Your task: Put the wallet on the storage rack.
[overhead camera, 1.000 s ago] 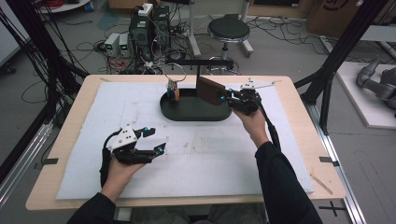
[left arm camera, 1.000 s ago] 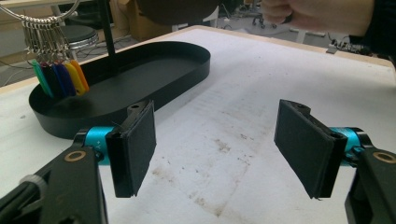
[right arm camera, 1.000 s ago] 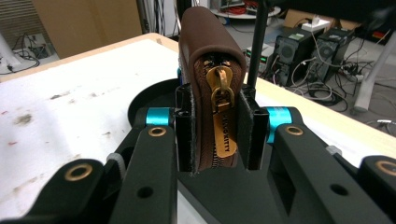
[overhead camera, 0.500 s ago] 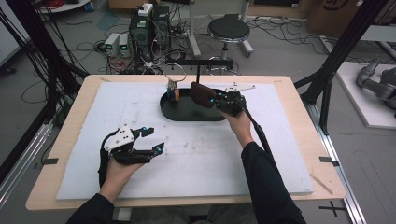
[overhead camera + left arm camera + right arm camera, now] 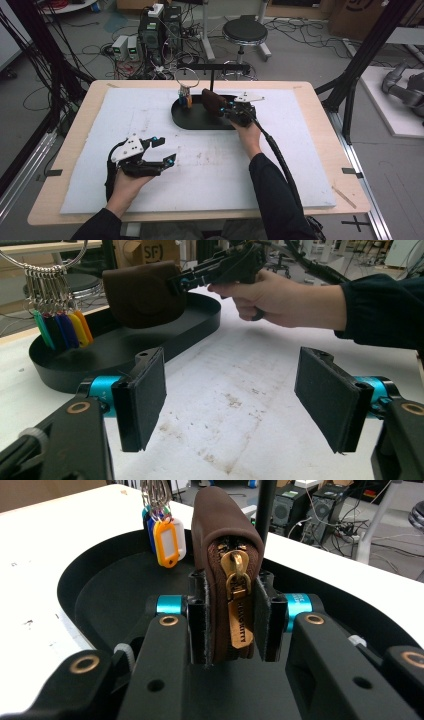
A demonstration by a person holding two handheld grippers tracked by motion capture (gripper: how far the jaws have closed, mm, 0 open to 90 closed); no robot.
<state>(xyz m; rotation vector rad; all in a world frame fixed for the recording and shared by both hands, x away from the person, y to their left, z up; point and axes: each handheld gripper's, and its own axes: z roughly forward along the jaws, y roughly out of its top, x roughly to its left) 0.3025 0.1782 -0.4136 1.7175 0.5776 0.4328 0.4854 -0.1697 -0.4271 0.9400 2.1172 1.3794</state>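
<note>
My right gripper (image 5: 230, 625) is shut on a brown zip pouch (image 5: 222, 535) with a brass zipper pull, held upright over the black oval tray (image 5: 90, 575). In the high view that pouch (image 5: 212, 101) hangs above the tray (image 5: 192, 120) with the right gripper (image 5: 227, 107) behind it. A ring of coloured key tags (image 5: 186, 95) hangs from a stand at the tray's left end. My left gripper (image 5: 162, 151) rests open low over the white mat, near the front left. Its pads (image 5: 145, 395) have nothing between them, and beyond them I see the pouch (image 5: 142, 295) and tags (image 5: 60, 330).
A white mat (image 5: 300, 150) covers the wooden table (image 5: 345, 140). A black stand (image 5: 212, 70) rises behind the tray. Cables, power boxes and a stool (image 5: 245, 32) stand on the floor beyond the table's far edge. A cable (image 5: 285, 160) trails along my right forearm.
My right gripper has carried the pouch leftwards, from the tray's right end to over its middle. The left gripper has stayed in place, open.
</note>
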